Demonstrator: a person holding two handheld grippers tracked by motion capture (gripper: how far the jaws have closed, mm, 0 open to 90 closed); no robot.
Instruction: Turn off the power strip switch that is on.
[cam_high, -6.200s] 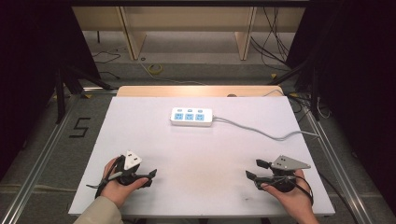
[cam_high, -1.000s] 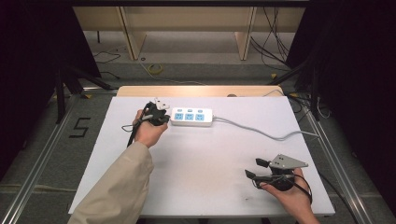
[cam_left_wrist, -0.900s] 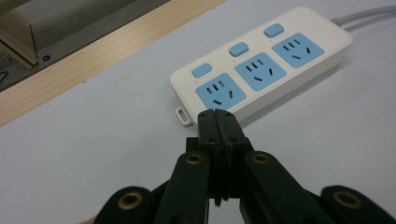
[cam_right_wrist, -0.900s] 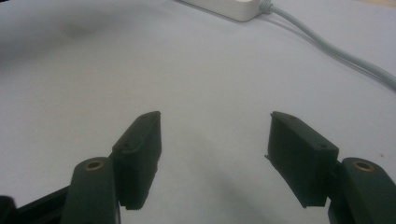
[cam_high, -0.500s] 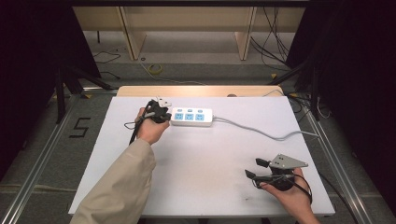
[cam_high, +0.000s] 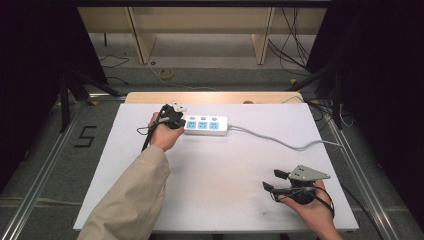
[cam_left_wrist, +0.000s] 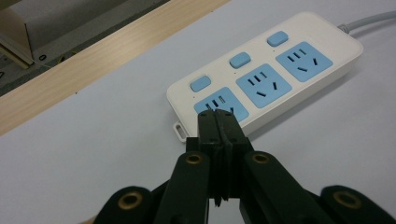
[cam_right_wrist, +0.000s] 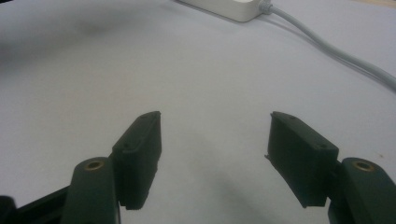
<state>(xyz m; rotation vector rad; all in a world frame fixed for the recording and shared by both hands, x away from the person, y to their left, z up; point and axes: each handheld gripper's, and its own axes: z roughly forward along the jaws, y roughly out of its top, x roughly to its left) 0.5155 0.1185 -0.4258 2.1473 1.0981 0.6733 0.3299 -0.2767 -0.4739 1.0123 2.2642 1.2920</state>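
My left gripper (cam_high: 176, 119) has crossed the table since six seconds ago, when it sat near the front left edge. Over the last second it has barely shifted, and it now rests at the left end of the white power strip (cam_high: 206, 125). In the left gripper view its jaws are pressed together with nothing between them, and their tips (cam_left_wrist: 217, 122) stand right over the nearest blue socket (cam_left_wrist: 221, 108), just below that socket's blue switch (cam_left_wrist: 201, 83). I read that as a poking tool made ready: closed jaws are for pressing, not for grasping. I think the switch is the target rather than the socket, but I can't tell from this angle whether the tips are touching the strip's face or hovering just above it.

The power strip lies toward the far side of the white table (cam_high: 215, 180), slightly left of centre, with its grey cable (cam_high: 290, 144) running off to the right. It hasn't moved through any of this, so no real push has landed on it yet.

My right gripper (cam_high: 275, 181) has stayed parked near the front right corner, well apart from the strip. Its jaws are spread wide and hold nothing, with bare tabletop between them in the right gripper view.

So the approach looks done, and the press itself is what's left. I'd nudge the tips up onto the switch, and watch that the strip doesn't slide.
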